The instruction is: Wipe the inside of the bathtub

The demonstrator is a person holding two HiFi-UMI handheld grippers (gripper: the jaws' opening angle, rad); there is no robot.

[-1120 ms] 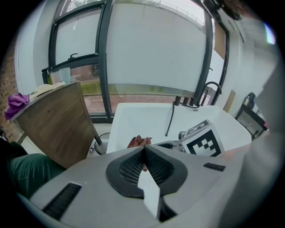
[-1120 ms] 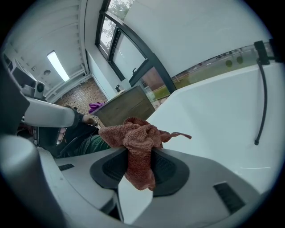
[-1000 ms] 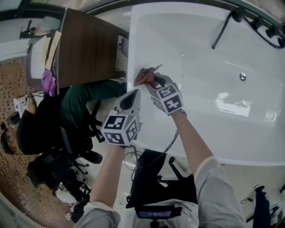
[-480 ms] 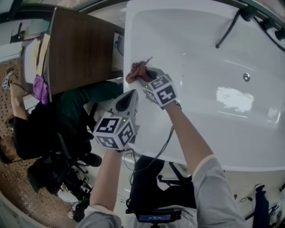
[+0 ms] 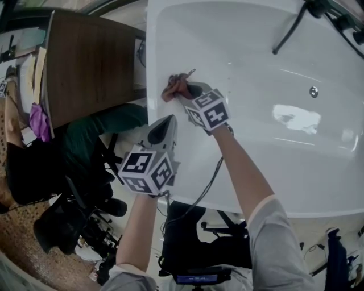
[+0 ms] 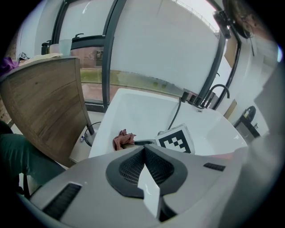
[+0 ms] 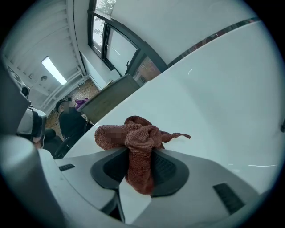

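Slightly further along the inner wall of the white bathtub [image 5: 256, 57] the reddish cloth [image 5: 173, 87] has been carried, pinched between the jaws of the right hand-held gripper [image 5: 185, 88], while the left hand-held gripper [image 5: 166, 124] is kept closed and empty near the rim.

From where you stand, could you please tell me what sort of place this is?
Likely a lab or office mock-up, not a home bathroom: a white bathtub with black tap fittings stands beside a brown wooden desk, near tall dark-framed windows.
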